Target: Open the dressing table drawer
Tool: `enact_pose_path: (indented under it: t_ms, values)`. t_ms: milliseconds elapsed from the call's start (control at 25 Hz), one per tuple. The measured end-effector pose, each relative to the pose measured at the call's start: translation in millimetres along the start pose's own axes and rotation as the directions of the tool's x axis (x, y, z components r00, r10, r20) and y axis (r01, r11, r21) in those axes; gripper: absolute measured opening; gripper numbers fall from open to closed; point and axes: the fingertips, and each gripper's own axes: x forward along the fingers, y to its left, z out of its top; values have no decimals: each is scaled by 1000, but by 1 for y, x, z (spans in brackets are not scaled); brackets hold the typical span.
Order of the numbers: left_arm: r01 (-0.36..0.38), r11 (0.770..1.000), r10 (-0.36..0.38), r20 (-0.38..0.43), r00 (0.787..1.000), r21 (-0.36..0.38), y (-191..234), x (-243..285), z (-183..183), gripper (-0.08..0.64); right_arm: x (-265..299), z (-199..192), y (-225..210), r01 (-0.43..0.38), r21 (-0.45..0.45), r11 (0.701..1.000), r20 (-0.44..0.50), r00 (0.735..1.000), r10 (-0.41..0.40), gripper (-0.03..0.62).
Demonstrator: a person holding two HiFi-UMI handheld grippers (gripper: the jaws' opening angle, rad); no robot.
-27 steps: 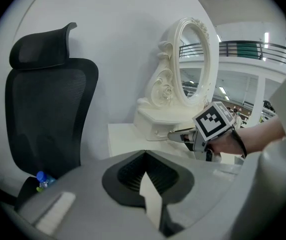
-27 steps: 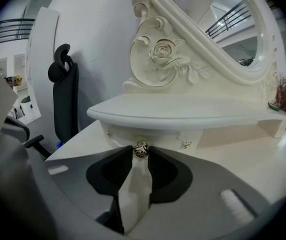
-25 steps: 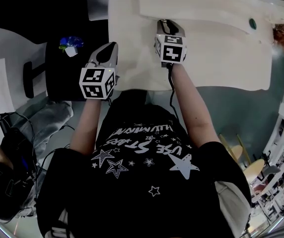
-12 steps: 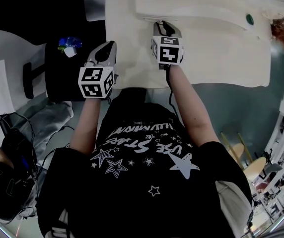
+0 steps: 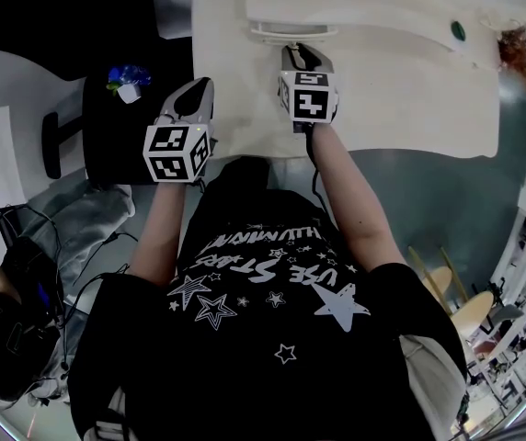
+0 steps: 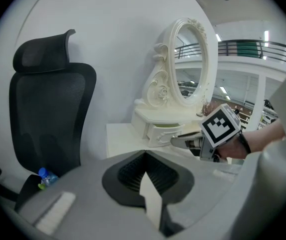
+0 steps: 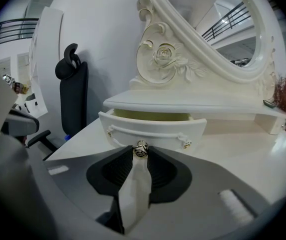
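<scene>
Change: cream-white curved-front drawer now stands out from under the shelf of the carved white dressing table; a second ago its front was tucked under the shelf edge in the head view.
Meaning: pull is working, the task looks partly done (a strip of the inside shows, not the whole depth).
Right gripper: fingers pinched together on the small round metal knob at the middle of the drawer front.
Left gripper: fingers closed on each other, nothing between them, held off to the left of the drawer, apart from it.
Task thing: the drawer sits straight ahead of the person, its front touching the right gripper's tips.
Container: drawer interior is pale yellow-cream; no contents seen in the strip that shows (the rest is hidden under the shelf).
Other: black mesh office chair well left of the drawer, a small blue-and-green object on its seat (cannot tell what).
Next: probably more straight pull toward the person.
</scene>
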Motion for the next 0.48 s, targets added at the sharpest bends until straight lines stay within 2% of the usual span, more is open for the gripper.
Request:
enact_pose_path:
  t_ms: [480]
  values:
    - [-1,1000,1,-2,1000,-3,-23,-7,-13,0,-19,-21,-3,-15,-2,1000,-11,1000,15,123]
